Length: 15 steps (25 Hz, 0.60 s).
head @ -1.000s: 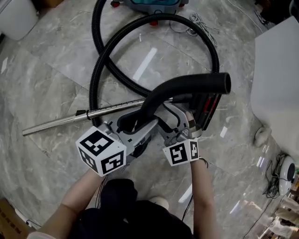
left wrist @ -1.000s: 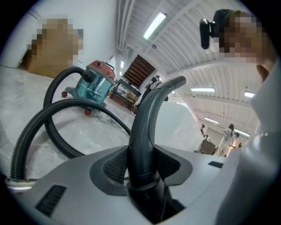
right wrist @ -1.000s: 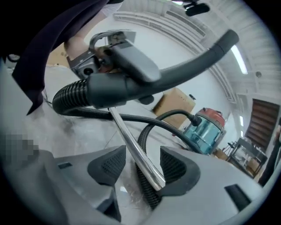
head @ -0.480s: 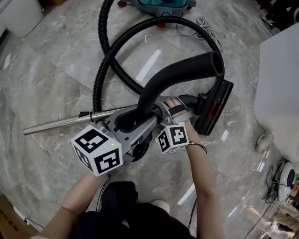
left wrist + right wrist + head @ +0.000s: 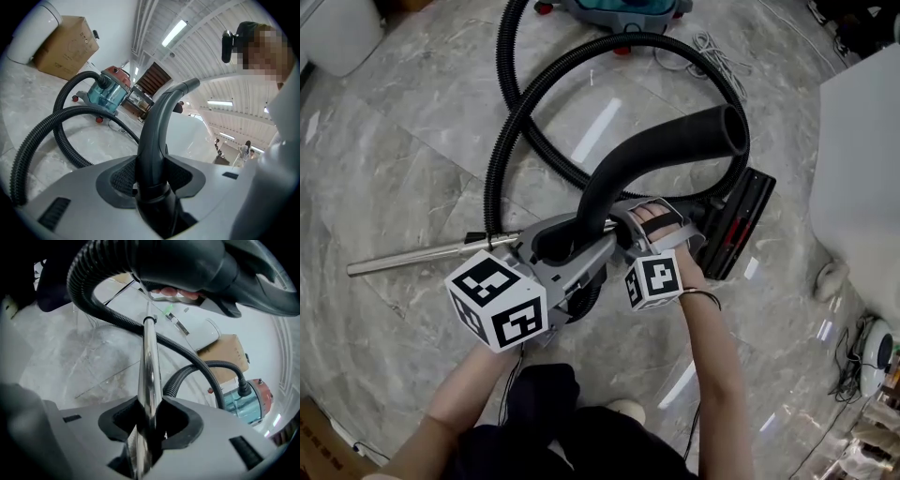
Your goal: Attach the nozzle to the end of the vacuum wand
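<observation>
Cardboard box (image 5: 65, 47) is standing closed near the teal vacuum canister (image 5: 110, 91); its contents are not showing. The left gripper (image 5: 150, 180) is clamping the black curved handle tube (image 5: 157, 122). The right gripper (image 5: 149, 423), whose jaws have just been closing, is pinching the chrome wand (image 5: 149, 366). The nozzle (image 5: 741, 225) is lying on the floor just beside the right gripper.

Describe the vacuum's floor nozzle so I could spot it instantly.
From the teal vacuum canister at the top, follow the black hose loop down its right side. On the floor there lies the nozzle: a flat black bar with a red strip, unlike the round hose or shiny wand.
</observation>
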{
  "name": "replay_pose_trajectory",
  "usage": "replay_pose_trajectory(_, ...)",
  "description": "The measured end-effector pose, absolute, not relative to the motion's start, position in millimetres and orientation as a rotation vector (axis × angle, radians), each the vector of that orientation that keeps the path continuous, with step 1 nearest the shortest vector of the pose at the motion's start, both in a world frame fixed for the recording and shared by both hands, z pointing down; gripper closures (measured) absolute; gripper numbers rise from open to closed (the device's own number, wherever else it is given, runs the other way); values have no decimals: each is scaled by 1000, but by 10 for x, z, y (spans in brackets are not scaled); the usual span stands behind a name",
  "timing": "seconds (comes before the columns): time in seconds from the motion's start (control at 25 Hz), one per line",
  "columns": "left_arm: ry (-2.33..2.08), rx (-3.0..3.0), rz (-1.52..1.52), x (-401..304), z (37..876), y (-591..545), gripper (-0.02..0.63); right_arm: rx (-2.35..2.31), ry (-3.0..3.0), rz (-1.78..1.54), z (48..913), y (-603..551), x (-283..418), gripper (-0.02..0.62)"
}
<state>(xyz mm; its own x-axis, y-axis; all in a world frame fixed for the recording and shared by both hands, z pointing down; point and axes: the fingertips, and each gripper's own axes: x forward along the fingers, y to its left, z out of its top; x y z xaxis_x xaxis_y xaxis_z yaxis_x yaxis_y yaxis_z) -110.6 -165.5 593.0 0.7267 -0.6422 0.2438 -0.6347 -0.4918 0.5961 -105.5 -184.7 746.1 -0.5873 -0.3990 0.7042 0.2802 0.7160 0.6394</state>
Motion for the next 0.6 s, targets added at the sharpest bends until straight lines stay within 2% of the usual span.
replay_pose_trajectory(0.2,-923,2312,118,-948,6037,-1540,425,210,-1903,-866,7412,-1828,-407,449)
replay_pose_trajectory(0.6,-798,2434,306,-553,6218,-1289,426,532,-1750,-565,7404,-1223,1515,449)
